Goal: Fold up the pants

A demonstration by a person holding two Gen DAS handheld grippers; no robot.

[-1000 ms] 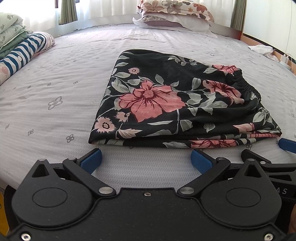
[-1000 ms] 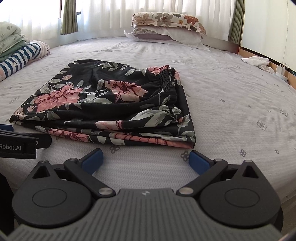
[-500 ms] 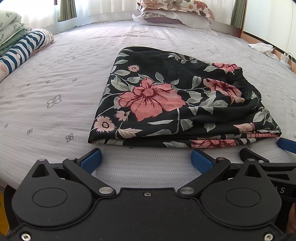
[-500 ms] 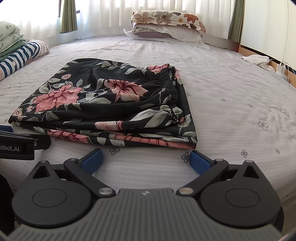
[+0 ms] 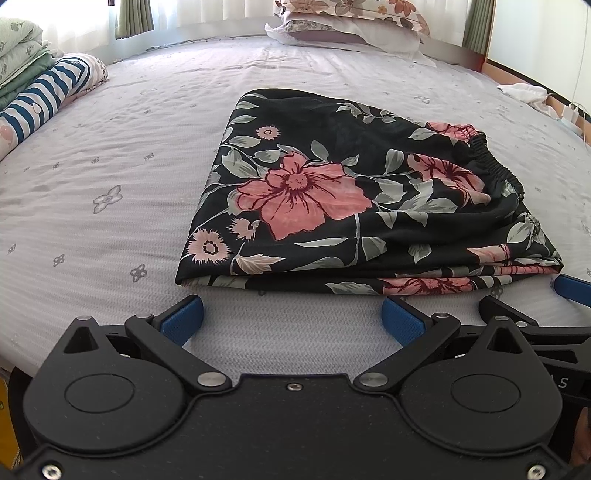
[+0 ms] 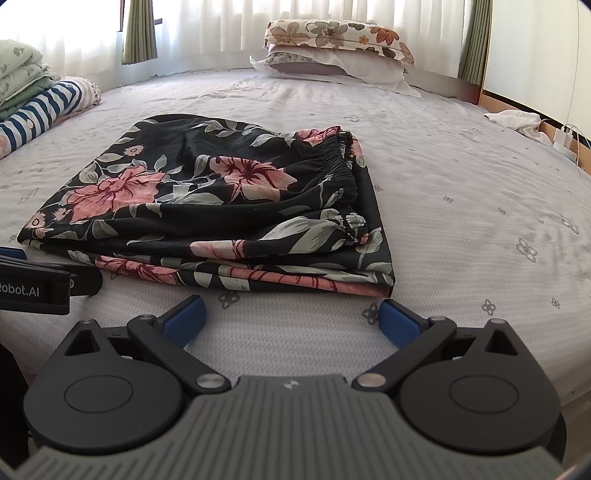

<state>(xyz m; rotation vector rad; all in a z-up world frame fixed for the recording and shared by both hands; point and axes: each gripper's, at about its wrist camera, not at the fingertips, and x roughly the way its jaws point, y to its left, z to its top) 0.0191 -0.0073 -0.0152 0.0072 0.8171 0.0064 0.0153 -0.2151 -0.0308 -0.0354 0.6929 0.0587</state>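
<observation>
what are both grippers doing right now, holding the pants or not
Left gripper: open, holding nothing, just short of the folded pants.
Right gripper: open, holding nothing, also short of the pants.

Pants [image 5: 354,199] on bed [image 5: 110,155], before pillows [image 5: 347,22]

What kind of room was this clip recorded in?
Most likely a bedroom: the folded floral pants lie on a wide bed with stacked pillows at its head, sheer window curtains behind them, and folded bedding at the side.
</observation>
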